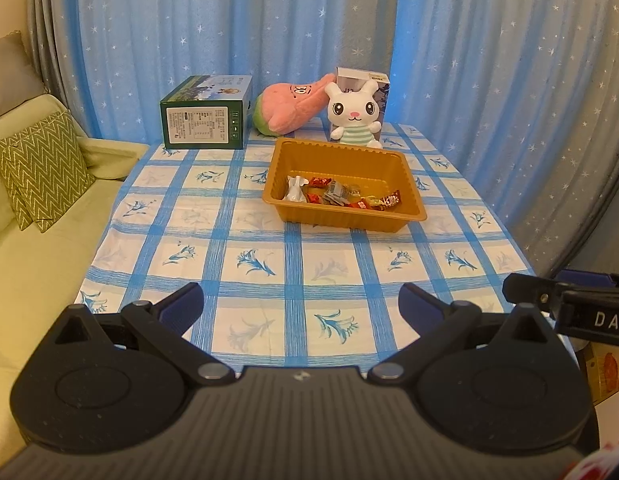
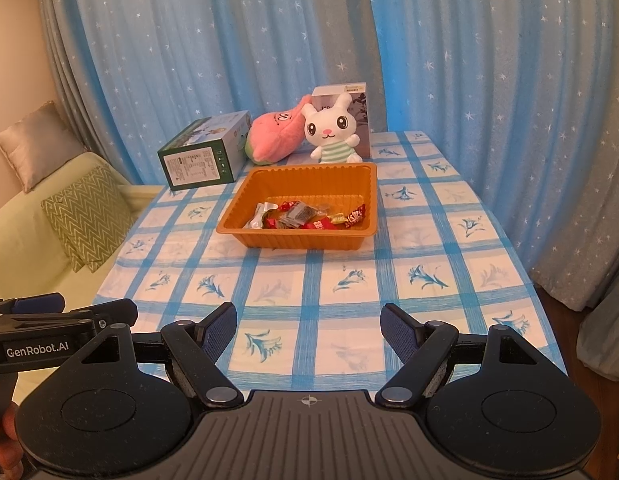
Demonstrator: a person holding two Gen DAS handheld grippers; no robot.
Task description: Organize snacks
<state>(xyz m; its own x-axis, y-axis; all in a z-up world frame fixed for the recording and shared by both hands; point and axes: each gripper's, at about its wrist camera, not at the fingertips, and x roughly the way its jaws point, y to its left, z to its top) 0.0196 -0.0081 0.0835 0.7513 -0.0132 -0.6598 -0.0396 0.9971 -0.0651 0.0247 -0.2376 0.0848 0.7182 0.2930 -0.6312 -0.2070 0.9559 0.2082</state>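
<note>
An orange plastic tray (image 1: pixel 405 160) (image 2: pixel 249 188) sits toward the far side of the checked tablecloth. Several wrapped snacks (image 1: pixel 341 196) (image 2: pixel 309 216) lie along its near wall: red, silver and white wrappers. My left gripper (image 1: pixel 301 304) hovers over the table's near edge, open, with only cloth between its blue pads. My right gripper (image 2: pixel 307 326) hangs beside it, also open and empty. Both are well short of the tray. Each wrist view catches the other gripper at its side edge.
A green box (image 1: pixel 203 114) (image 2: pixel 201 154) lies at the back left. A pink plush (image 1: pixel 293 106) (image 2: pixel 275 136) and a white rabbit plush (image 1: pixel 355 116) (image 2: pixel 333 132) lean on a pale box behind the tray. A sofa with a zigzag cushion (image 1: pixel 41 168) stands left. Blue curtains hang behind.
</note>
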